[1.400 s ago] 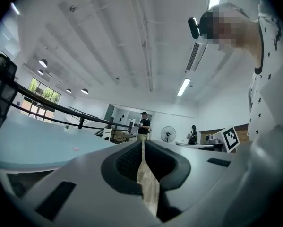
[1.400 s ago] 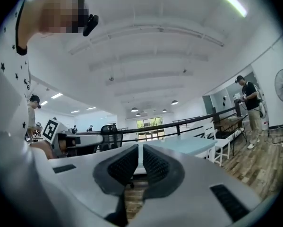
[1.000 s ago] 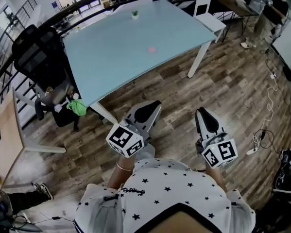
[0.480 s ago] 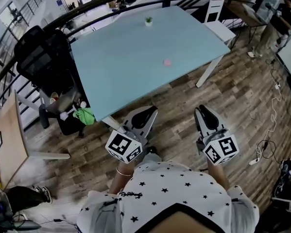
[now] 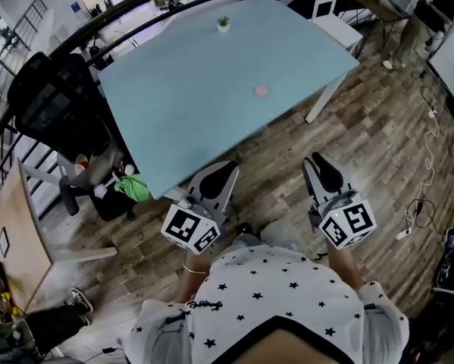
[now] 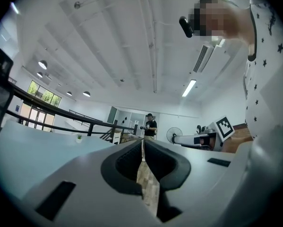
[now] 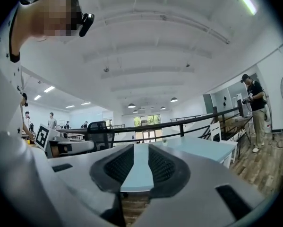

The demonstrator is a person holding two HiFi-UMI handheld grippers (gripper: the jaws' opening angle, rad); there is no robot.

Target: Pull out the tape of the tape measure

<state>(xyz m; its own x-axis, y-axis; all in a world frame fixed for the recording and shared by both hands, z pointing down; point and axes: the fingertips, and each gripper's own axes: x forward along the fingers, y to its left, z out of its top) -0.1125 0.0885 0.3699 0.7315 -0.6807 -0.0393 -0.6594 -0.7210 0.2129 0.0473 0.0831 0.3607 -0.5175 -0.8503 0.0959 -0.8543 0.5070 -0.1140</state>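
— Holding the left gripper (image 5: 226, 167) and the right gripper (image 5: 315, 161) over the wooden floor (image 5: 363, 127), I am not yet at the bench (image 5: 173, 105). Do you see the tape measure?

— I see only one small pink thing (image 5: 261, 91) on the light-blue top, and a small plant pot (image 5: 223, 23) near the far edge. I guess the pink thing is the tape measure, but it is too small for me to be sure.

— Which way does it lie from my jaws?

— Ahead of them, past the near edge of the bench, and well apart from both grippers. It lies about between the two lines along which they point, so I cannot call either hand nearer. Its long axis I cannot tell, and also not where the tape end is.

— And the jaws?

— In the left gripper view the jaws are pressed together, with only a thin slit and nothing in it. In the right gripper view the jaws have just been opening. They stand a little apart, I see the bench through the gap, and nothing is between them.

— Then I judge that I must first come closer to the bench. After that, one gripper holds the case and the other takes the tape end.
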